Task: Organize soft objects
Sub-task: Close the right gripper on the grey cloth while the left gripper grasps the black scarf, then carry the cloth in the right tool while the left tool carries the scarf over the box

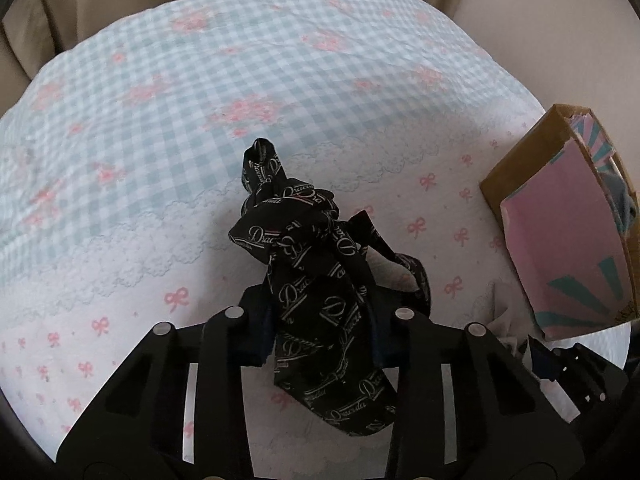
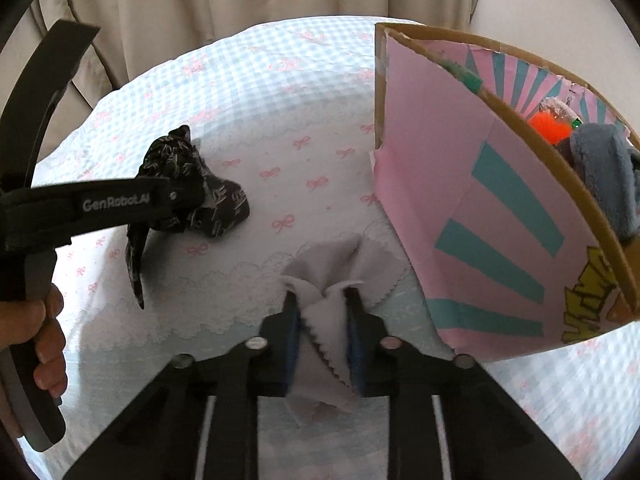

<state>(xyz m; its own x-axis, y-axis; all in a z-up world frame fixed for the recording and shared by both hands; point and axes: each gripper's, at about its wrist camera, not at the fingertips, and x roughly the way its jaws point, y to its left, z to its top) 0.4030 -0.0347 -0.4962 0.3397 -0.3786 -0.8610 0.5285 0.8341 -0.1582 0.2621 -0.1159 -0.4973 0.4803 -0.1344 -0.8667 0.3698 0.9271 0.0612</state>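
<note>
Only right view shows right gripper pinching grey cloth; left gripper clamps black scarf.

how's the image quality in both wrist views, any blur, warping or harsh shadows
Left wrist view: strong fisheye bulge bends the bedspread into a dome; black printed cloth in the left gripper is fairly sharp, far checks soft. Right wrist view: same warping curves the cardboard box; grey cloth in the right gripper is slightly blurred; light is soft, shadows faint.
</note>
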